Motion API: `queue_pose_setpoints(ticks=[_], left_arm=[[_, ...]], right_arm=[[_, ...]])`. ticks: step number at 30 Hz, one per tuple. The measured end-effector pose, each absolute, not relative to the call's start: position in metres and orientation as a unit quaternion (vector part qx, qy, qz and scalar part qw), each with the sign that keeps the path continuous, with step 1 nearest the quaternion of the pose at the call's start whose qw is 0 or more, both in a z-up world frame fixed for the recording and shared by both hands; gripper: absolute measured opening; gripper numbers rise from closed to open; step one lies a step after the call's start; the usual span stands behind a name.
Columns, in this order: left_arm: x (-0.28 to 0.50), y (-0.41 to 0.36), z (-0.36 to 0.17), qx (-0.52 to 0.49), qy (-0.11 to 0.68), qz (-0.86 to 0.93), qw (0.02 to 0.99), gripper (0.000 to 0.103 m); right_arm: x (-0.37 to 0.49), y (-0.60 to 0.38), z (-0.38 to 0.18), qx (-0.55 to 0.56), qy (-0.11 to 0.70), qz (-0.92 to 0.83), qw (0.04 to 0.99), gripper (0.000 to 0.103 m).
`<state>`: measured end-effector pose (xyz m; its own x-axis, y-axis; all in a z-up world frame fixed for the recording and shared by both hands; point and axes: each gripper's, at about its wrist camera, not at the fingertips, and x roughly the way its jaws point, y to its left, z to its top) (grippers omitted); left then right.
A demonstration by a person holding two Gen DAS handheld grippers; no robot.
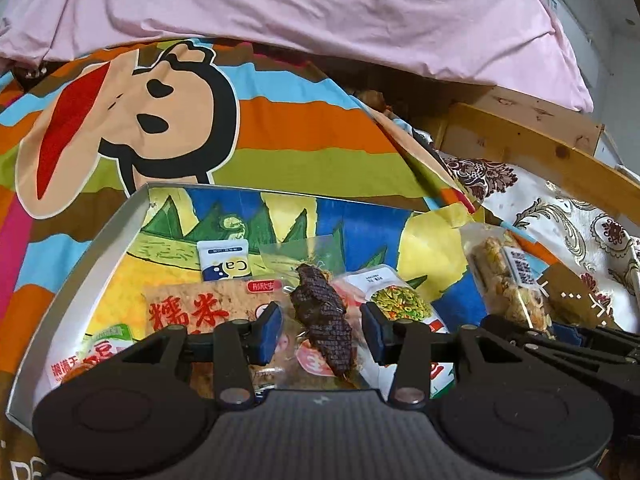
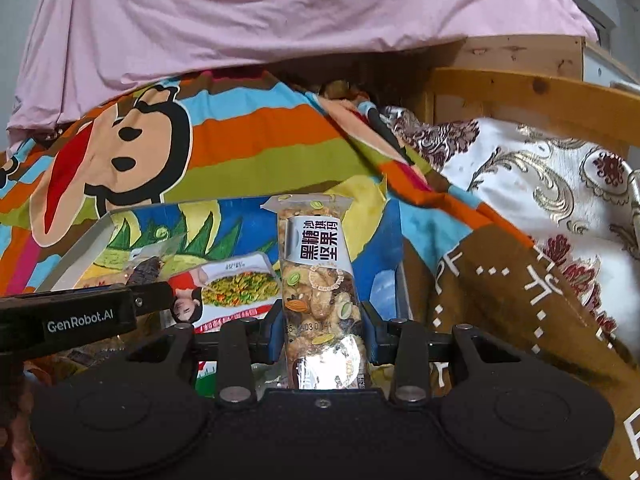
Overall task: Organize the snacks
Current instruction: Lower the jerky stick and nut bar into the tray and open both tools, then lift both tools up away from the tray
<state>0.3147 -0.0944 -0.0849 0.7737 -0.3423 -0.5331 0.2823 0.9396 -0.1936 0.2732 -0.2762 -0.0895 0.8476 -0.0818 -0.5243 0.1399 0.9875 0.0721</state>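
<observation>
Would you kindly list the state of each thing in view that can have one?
left gripper: jaws either side of the dark snack packet; contact unclear
dark snack packet: sealed, lying in the tray
right gripper: shut on the nut bar
nut bar: sealed, held, pointing away from the camera
tray: open, holding several packets
Ca packet: sealed, in the tray
noodle packet: sealed, lying flat

pink sheet (image 1: pixel 320 4) | cartoon blanket (image 1: pixel 280 136) | floral cloth (image 2: pixel 540 184) | wooden frame (image 2: pixel 532 92)

Glossy clear plastic wraps the nut bar (image 2: pixel 318 276); matt cloth bedsheet (image 2: pixel 260 136); knotty wooden frame (image 2: pixel 532 88).
</observation>
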Motion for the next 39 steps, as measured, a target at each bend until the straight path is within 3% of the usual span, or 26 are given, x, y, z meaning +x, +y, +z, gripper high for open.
queue_pose_setpoints(ticks=[12, 16, 18, 20, 22, 39], left_arm=[[0.301, -0.076, -0.060, -0.101, 0.275, -0.164, 0.942, 0.073], [0.282, -0.069, -0.030, -0.100, 0.241, -0.154, 0.953, 0.084], [0.270, -0.065, -0.015, -0.100, 0.225, -0.149, 0.958, 0.089], [0.256, -0.061, 0.001, -0.099, 0.206, -0.143, 0.963, 0.095], [0.242, -0.056, 0.014, -0.099, 0.184, -0.137, 0.968, 0.102], [0.110, -0.018, 0.065, -0.072, 0.056, -0.054, 0.994, 0.103]], right_arm=[[0.251, -0.282, -0.045, 0.072, 0.216, -0.060, 0.972, 0.057], [0.230, -0.286, -0.016, 0.072, 0.170, -0.061, 0.981, 0.070], [0.218, -0.288, -0.003, 0.072, 0.150, -0.059, 0.984, 0.079], [0.204, -0.289, 0.011, 0.071, 0.128, -0.059, 0.987, 0.096], [0.190, -0.288, 0.023, 0.068, 0.103, -0.057, 0.991, 0.101], [0.063, -0.255, 0.054, 0.007, 0.006, -0.010, 1.000, 0.102]])
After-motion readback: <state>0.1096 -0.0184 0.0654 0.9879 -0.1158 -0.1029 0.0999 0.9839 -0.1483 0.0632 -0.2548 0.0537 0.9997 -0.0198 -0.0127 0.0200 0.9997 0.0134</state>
